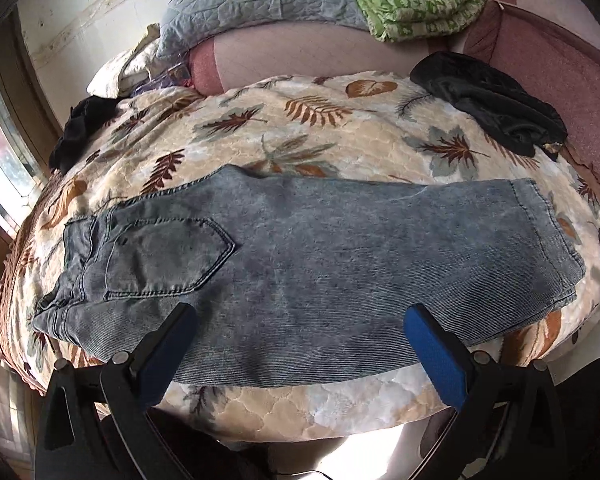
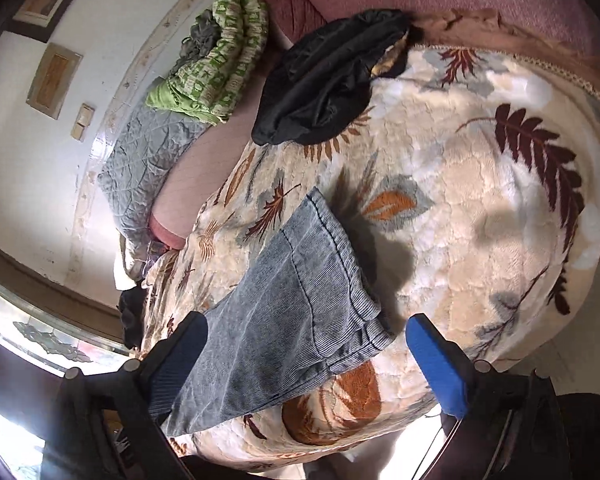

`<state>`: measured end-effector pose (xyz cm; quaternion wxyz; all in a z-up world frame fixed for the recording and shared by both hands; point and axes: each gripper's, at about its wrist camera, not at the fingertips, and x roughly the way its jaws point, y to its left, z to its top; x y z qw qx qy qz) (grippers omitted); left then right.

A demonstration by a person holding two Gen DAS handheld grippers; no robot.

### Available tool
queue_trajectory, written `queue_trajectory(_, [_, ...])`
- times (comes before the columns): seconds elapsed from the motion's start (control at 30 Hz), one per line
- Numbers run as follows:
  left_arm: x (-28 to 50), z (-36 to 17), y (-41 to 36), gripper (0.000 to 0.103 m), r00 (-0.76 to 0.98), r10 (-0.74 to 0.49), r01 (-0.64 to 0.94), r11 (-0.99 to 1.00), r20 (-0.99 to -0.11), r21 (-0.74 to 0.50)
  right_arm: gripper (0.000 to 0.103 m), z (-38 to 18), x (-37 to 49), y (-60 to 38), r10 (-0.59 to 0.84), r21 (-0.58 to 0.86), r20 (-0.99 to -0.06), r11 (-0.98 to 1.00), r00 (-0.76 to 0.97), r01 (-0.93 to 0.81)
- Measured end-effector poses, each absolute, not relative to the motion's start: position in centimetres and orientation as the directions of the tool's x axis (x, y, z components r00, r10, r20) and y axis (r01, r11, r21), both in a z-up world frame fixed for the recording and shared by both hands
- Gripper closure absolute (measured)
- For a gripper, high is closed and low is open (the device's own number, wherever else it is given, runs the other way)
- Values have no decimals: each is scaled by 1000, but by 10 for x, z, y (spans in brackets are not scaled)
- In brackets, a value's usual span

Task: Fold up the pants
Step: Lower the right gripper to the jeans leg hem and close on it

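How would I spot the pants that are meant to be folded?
Find the bed's cream blanket with brown and grey leaves. Along its near edge lie the jeans, stretched flat, one back pocket facing up. They are the only faded blue denim; the other clothes on the blanket are black and bunched.

Left tongs (image 1: 300,320) are hovering with jaws spread wide toward 12 o'clock; right tongs (image 2: 306,332) are gaping likewise, gripping nothing.

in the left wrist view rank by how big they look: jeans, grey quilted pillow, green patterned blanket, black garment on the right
1. jeans, by far the largest, though nearest the camera
2. grey quilted pillow
3. green patterned blanket and black garment: these look alike in size, so no ranking between them
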<state>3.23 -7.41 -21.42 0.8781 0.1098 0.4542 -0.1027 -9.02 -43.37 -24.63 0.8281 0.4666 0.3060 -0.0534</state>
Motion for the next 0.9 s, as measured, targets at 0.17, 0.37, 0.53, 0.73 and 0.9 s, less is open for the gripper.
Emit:
queue_trajectory(0.17, [47,-232,-55,0,512,-73,211,977,-856,43,13,-283,-80,-433,293,806,-554,421,779,415])
queue_trajectory(0.37, [63,-243,-48,0,527,-8,157,984,-850,88,17,-307,-66,-417,310,787,-599,399,738,471])
queue_trajectory(0.53, [78,-259,-43,0,505,41,130,984,-862,123,17,-311,-51,-414,268,774,-608,411,747,482])
queue_trajectory(0.73, [80,-271,-42,0,491,50,144,980,-870,137,25,-312,-56,-416,190,796,-571,365,799,482])
queue_trajectory(0.9, [79,-269,-42,0,492,38,157,979,-870,132,58,-316,-53,-420,152,783,-585,360,797,507])
